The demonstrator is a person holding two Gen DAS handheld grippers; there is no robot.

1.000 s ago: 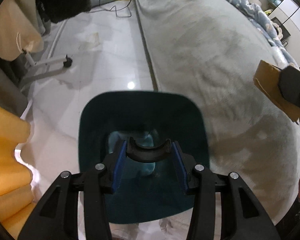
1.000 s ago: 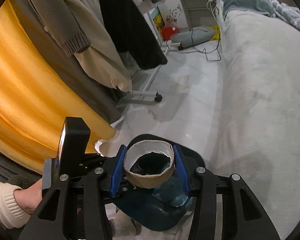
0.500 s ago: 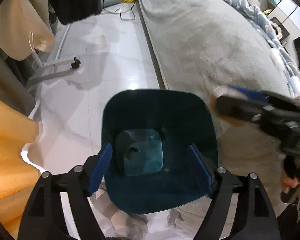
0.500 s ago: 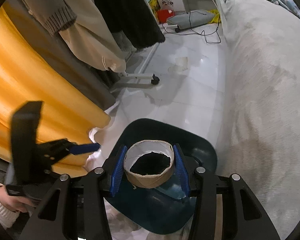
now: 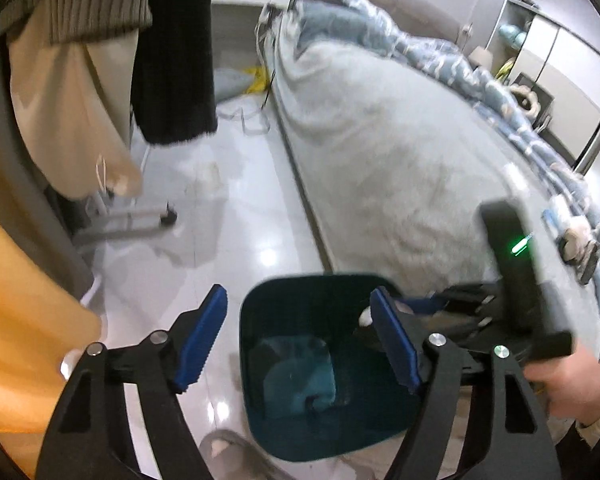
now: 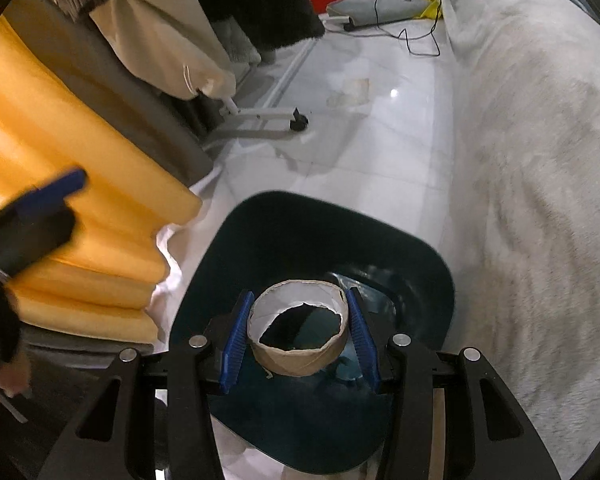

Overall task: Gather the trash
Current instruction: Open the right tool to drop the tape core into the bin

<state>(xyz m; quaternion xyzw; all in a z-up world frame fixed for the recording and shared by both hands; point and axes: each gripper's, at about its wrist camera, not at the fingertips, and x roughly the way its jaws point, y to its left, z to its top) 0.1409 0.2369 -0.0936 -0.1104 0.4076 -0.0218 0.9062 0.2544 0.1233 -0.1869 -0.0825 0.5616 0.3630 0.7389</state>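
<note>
A dark teal bin [image 5: 260,360] stands on the white floor beside the bed. My left gripper [image 5: 298,300] hangs above it, and its jaws are closing with nothing between the blue pads [image 5: 198,340]. A small dark piece [image 5: 314,400] lies on the bin's bottom. My right gripper [image 6: 299,294] is shut on a brown cardboard ring [image 6: 296,360] with a white inside, held just over the bin [image 6: 268,232] opening. From the left wrist view the right gripper [image 5: 512,280] and the hand [image 5: 560,380] holding it reach in over the bin's right rim.
A bed with a grey blanket [image 5: 400,160] runs along the right. Orange curtain [image 6: 60,160] and hanging clothes [image 5: 80,100] on a wheeled rack [image 6: 260,114] fill the left. Cables [image 6: 412,44] and a paper scrap [image 6: 350,90] lie on the floor beyond; a slipper [image 5: 224,448] sits near the bin.
My left gripper let go of a black curved piece into the bin, opened wide and rose away. My right gripper came down over the bin with the cardboard ring.
</note>
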